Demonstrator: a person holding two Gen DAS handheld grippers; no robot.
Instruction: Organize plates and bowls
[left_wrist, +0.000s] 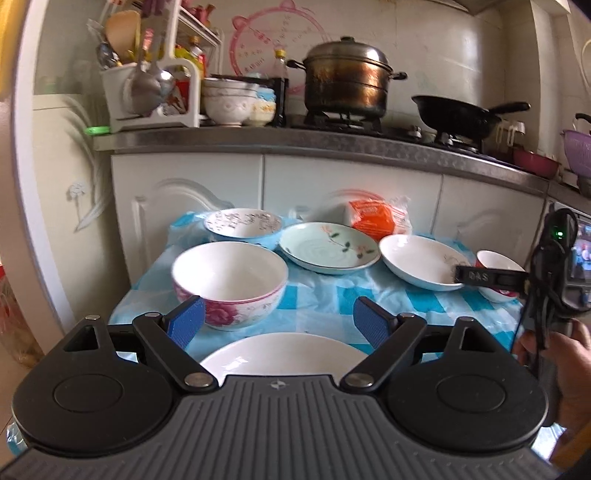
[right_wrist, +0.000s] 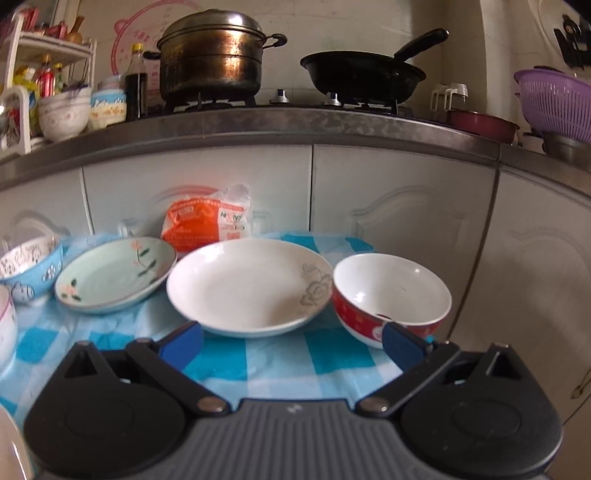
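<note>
The left claw (left_wrist: 277, 319) is spread wide and holds nothing, hovering low over the near edge of a plain white plate (left_wrist: 284, 352), with the pink-flowered bowl (left_wrist: 229, 284) just beyond its left finger. The right claw (right_wrist: 293, 341) is likewise spread and empty, its fingers framing the near rim of the white plate with a grey flower (right_wrist: 249, 286), while the red bowl (right_wrist: 391, 295) sits just beside its right finger. Further out on the checked blue worktop (right_wrist: 218, 360) lie the pale green plate (right_wrist: 116, 275) and, at the far left, a blue-sided bowl (right_wrist: 27, 267); an orange packet (right_wrist: 199, 221) stands behind them. Nothing is stacked yet, so the sorting looks to be at its start, with both claws lining up first picks. The next move likely calls for closing on a thin rim squarely, since a shallow plate could slip or tilt when lifted.
</note>
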